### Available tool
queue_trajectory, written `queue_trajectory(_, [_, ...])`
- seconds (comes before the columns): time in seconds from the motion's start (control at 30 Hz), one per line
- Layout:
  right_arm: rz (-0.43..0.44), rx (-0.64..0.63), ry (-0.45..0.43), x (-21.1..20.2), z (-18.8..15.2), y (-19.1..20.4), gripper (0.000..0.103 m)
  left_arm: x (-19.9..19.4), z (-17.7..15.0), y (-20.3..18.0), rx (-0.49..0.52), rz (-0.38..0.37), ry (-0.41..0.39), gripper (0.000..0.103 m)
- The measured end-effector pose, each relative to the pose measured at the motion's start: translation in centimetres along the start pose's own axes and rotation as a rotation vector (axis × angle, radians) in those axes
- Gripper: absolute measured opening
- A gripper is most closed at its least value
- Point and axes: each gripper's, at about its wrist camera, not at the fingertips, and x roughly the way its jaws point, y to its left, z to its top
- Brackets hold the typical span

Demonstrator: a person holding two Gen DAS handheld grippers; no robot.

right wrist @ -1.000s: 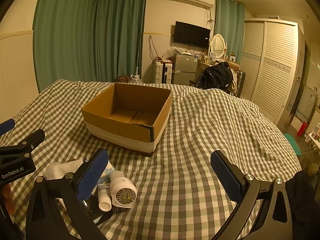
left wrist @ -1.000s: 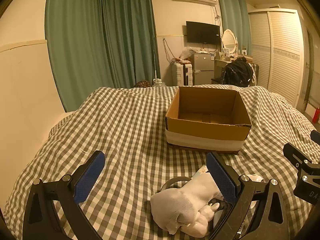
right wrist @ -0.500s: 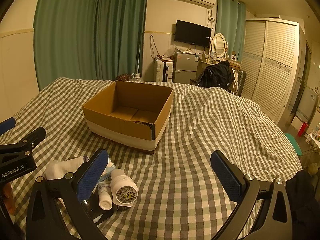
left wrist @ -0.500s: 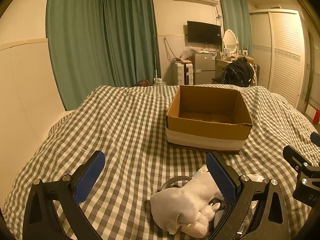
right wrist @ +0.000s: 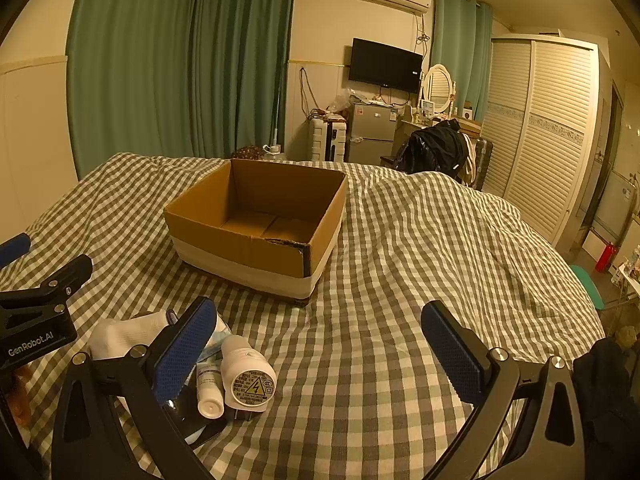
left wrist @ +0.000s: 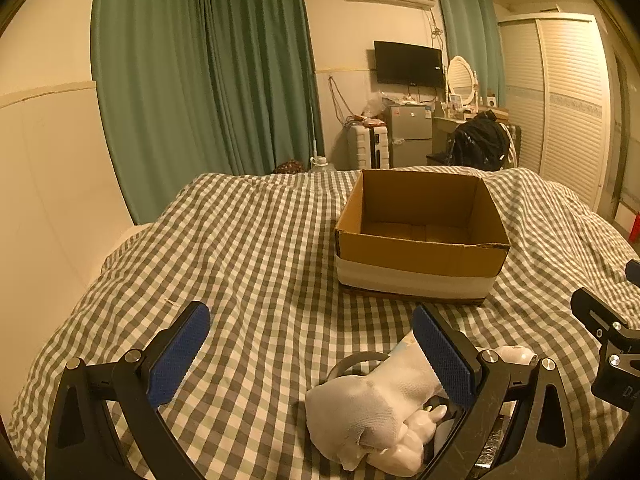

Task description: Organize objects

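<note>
Box open-topped, bare bedspread right; jaws spread.

left gripper: drifting very slightly, cardboard box sitting a touch lower in its view | right gripper: easing slightly nearer the box, small white bottles shifting rightward in its view

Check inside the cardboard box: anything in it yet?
The cardboard box shows only its bare floor flaps, in both views. The strip just behind its near wall is hidden, so a small flat item there can't be ruled out.
</note>
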Motion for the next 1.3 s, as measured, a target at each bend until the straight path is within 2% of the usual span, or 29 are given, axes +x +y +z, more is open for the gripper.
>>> queue_trajectory(0.3, [0.002,-0.003,0.004,0.0,0.0,0.0,0.103,-0.1,-0.1,-0.2,-0.002,-0.035,0.011,0.103])
queue_trajectory(0.53, [0.005,-0.005,0.006,0.1,0.0,0.1,0.103,-0.1,0.0,0.3,-0.027,-0.031,0.03,0.103])
queue_trajectory(0.67, [0.008,-0.015,0.011,0.0,0.1,0.4,0.103,-0.3,0.0,0.2,-0.004,-0.003,0.03,0.103])
queue_trajectory(0.97, [0.025,-0.042,-0.001,-1.2,0.6,1.1,0.103,-1.2,0.1,1.0,-0.009,-0.023,0.019,0.103])
queue_trajectory(1.17, [0.022,-0.089,-0.017,-1.8,0.9,2.1,0.103,-1.0,-0.3,1.6,-0.011,-0.016,0.036,0.103])
queue_trajectory(1.3, [0.036,-0.098,0.009,-1.3,0.7,2.3,0.103,-0.1,-1.0,1.9,-0.005,-0.028,0.077,0.103])
